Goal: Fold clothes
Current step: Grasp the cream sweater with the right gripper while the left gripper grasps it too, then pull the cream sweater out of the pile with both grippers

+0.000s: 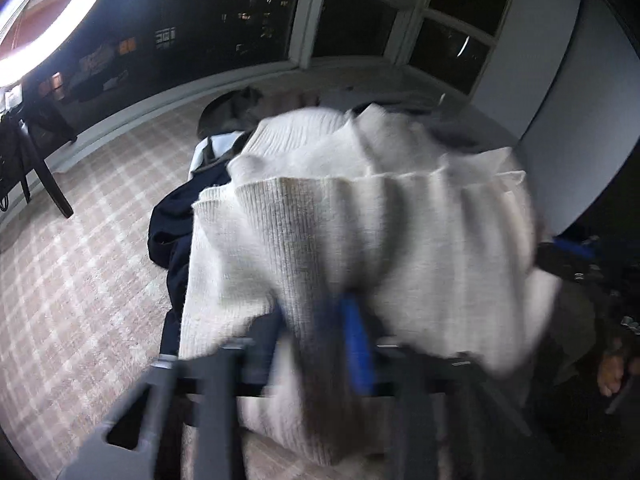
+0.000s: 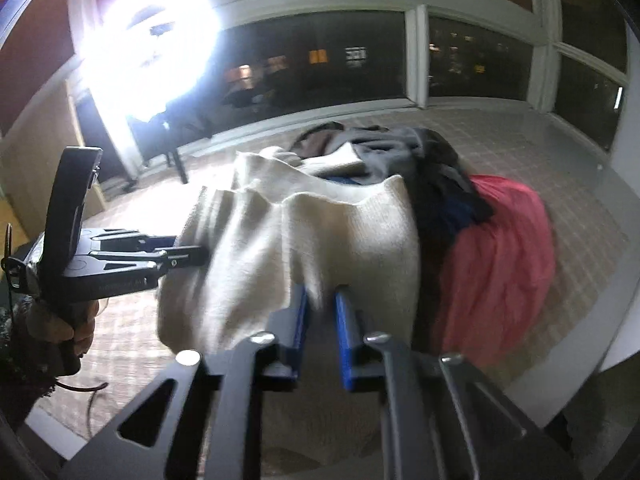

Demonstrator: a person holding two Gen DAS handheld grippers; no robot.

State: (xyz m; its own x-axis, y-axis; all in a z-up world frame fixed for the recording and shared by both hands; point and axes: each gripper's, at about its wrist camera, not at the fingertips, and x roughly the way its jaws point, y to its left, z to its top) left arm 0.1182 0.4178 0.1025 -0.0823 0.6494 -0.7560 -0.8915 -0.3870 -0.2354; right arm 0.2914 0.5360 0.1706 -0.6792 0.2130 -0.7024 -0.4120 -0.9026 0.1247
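While the left wrist view is smeared by motion blur, the left gripper (image 1: 320, 312) is showing near the bottom with its blue fingers (image 1: 358, 344) closed tight on a bunched fold of the cream knit sweater (image 1: 360, 224), which is hanging lifted and filling the middle of the frame. Dark navy clothing (image 1: 176, 232) is lying just to the left of the sweater on the checked carpet (image 1: 80, 280), and a ring light (image 1: 48, 32) is glowing at the far left before dark windows. Turning to the right wrist view, the right gripper (image 2: 322, 308) is pinching another edge of the same sweater (image 2: 304, 240), its blue fingers (image 2: 346, 340) drawn nearly together with cloth between them. At the left, the other gripper (image 2: 192, 258) is reaching into the sweater's left side, a hand (image 2: 60, 328) gripping its handle. Behind the sweater, a pile of dark garments (image 2: 420, 160) is sitting farther off, with a red garment (image 2: 500, 260) lying to the right.
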